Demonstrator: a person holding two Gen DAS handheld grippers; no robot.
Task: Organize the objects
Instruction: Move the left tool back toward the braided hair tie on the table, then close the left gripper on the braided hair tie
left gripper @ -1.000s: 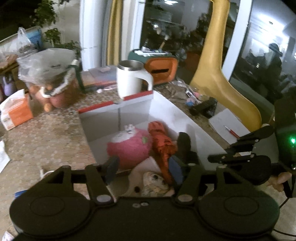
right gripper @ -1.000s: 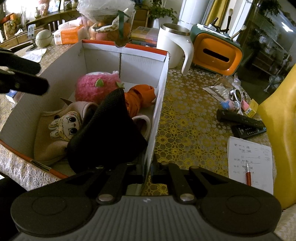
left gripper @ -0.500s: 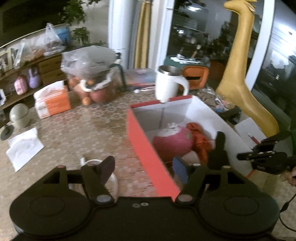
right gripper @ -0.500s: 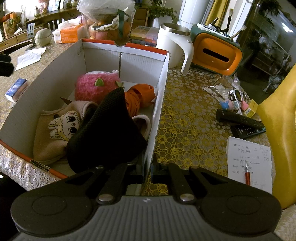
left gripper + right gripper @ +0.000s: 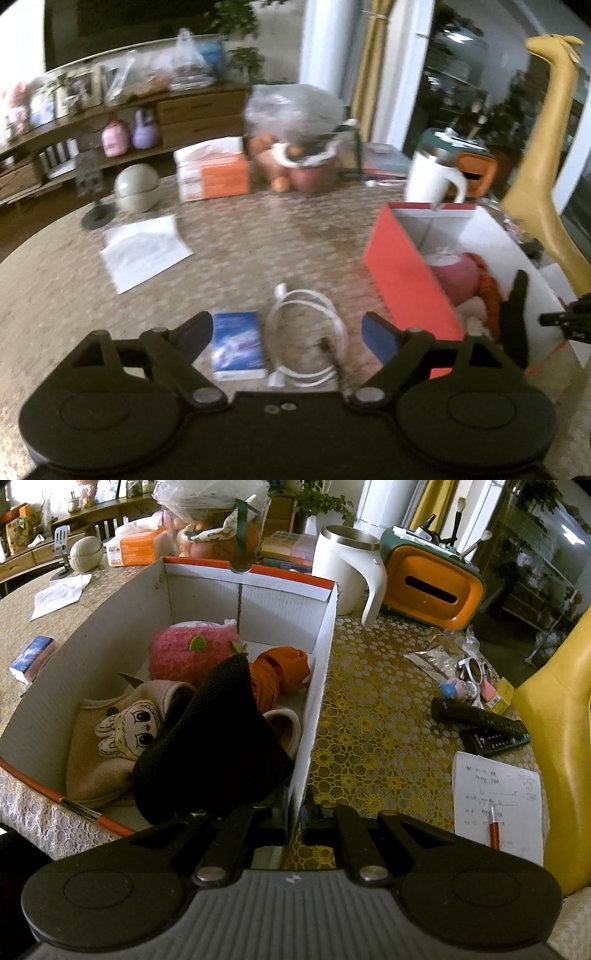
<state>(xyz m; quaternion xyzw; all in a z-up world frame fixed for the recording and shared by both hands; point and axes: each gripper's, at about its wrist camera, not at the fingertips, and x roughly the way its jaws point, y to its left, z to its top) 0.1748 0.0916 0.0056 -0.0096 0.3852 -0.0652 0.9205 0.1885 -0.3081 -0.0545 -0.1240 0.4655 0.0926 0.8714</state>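
The left hand-held gripper [image 5: 286,328] has swung away from the cardboard box [image 5: 402,273], where it hung over the toys a moment ago, and now hovers over the bare stretch of surface [image 5: 236,251] beside the box's red outer wall. Its jaws are opening wide, with nothing pressed between them; a small blue packet [image 5: 238,345] and a coiled white cable [image 5: 308,341] lie flat just ahead of the fingertips. I take this to mean one drop-off is finished and the next loose thing is being lined up, most likely the packet or the cable, though I cannot tell which.

The right hand-held gripper [image 5: 293,823] has not budged. Its jaws are pinched tight on the box's near long wall [image 5: 317,686], steadying it, with a black mesh piece [image 5: 210,734] inside the box right against its left finger.

Already inside the box: a fuzzy pink plush [image 5: 192,653] toward the far end, a crumpled orange folding umbrella [image 5: 280,672] next to it, and a soft beige slipper [image 5: 118,734] with a cartoon face at the near end. The box itself is plain corrugated card, white within and red outside. The surface wears a lacy, patterned cloth.

Outside the box, beyond its right wall, more clutter waits: two dark remotes [image 5: 484,720], a handwritten sheet [image 5: 496,801] with a red pen [image 5: 494,829], and a white steel-rimmed mug [image 5: 345,568] behind the far end.
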